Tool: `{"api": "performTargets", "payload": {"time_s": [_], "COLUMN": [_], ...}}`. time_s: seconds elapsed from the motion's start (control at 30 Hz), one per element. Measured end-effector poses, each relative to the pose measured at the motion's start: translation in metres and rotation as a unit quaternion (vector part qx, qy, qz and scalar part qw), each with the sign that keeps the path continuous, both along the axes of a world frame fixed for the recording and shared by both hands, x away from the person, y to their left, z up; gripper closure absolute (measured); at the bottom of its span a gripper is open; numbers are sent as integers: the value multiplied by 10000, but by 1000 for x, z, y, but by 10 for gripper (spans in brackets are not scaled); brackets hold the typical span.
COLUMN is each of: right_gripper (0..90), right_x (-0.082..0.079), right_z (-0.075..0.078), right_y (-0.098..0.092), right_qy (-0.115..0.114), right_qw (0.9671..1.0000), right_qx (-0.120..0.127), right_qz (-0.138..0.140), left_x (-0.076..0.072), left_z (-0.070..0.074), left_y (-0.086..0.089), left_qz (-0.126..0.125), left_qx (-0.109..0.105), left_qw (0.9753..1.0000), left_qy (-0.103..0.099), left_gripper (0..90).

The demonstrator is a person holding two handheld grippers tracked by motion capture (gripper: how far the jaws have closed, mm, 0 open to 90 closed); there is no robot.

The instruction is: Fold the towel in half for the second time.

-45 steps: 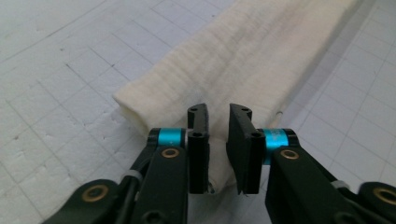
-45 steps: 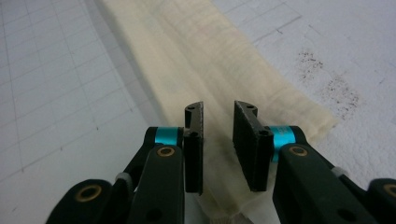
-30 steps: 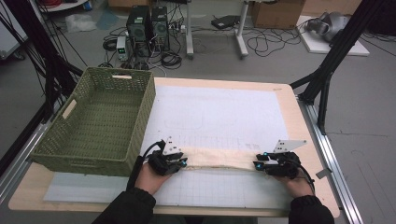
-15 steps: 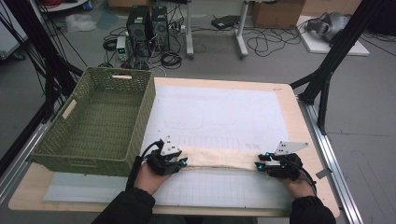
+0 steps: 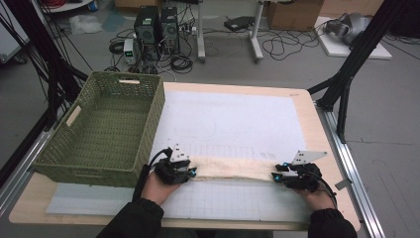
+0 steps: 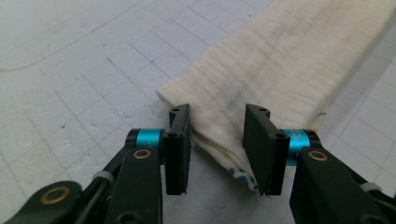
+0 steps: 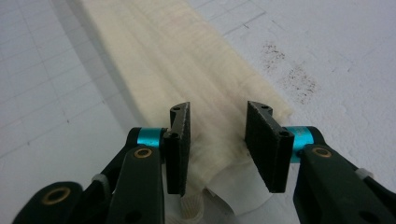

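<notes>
A cream cloth (image 5: 233, 168), folded into a long narrow strip, lies across the near part of the white gridded mat (image 5: 233, 124). My left gripper (image 5: 190, 172) is at the strip's left end, my right gripper (image 5: 275, 176) at its right end. In the left gripper view the gripper (image 6: 217, 142) stands open, jaws apart over the cloth (image 6: 280, 60) end, whose layers lie between them. In the right gripper view the gripper (image 7: 218, 140) is likewise open astride the cloth (image 7: 187, 60) end, with a white inner layer showing below.
A green woven basket (image 5: 148, 129) stands at the table's left, close to my left hand. The wooden table edge (image 5: 327, 148) runs along the right. Cables, computer boxes and black stand legs are on the floor beyond.
Both grippers stay at the two ends of the cloth strip; hardly any movement shows in the high view.
</notes>
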State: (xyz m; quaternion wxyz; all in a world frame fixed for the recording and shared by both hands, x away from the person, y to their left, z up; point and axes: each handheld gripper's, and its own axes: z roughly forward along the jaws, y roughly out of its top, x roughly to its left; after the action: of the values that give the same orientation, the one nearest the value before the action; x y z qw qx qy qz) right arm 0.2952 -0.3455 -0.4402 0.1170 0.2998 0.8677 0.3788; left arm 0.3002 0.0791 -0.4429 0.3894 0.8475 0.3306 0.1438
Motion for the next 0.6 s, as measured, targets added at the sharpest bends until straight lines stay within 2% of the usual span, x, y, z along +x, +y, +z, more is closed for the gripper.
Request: {"api": "performTargets", "payload": {"time_s": [0.13,0.2,0.23,0.33,0.4,0.47,0.53,0.6], "right_gripper": [546,510,498,448,443,428,426,432], "right_x": [-1,0,1,4,6,7,8,7], "right_z": [4,7,8,7,3,-1,-4,-4], "right_y": [-1,-3,-4,-6,-6,-5,-4,-4], "right_qy": [-51,-111,-111,-45,117,241,355,337], "right_qw": [9998,9990,9986,9980,9977,9975,9969,9968], "right_qx": [152,337,402,323,285,135,181,173], "right_qz": [-115,-258,-333,-535,-608,-657,-685,-700], "left_x": [-1,-1,-1,0,1,2,2,1], "left_z": [3,4,5,1,-1,-1,-1,-1], "left_y": [2,4,3,0,0,0,0,0], "left_qz": [44,68,66,75,104,152,194,196], "left_qx": [-80,-227,-220,-58,-90,-115,-142,-158], "left_qw": [9999,9997,9997,10000,9999,9997,9995,9994], "left_qy": [-71,-74,-46,26,104,160,219,242], "left_gripper": [551,525,509,506,503,501,507,522]}}
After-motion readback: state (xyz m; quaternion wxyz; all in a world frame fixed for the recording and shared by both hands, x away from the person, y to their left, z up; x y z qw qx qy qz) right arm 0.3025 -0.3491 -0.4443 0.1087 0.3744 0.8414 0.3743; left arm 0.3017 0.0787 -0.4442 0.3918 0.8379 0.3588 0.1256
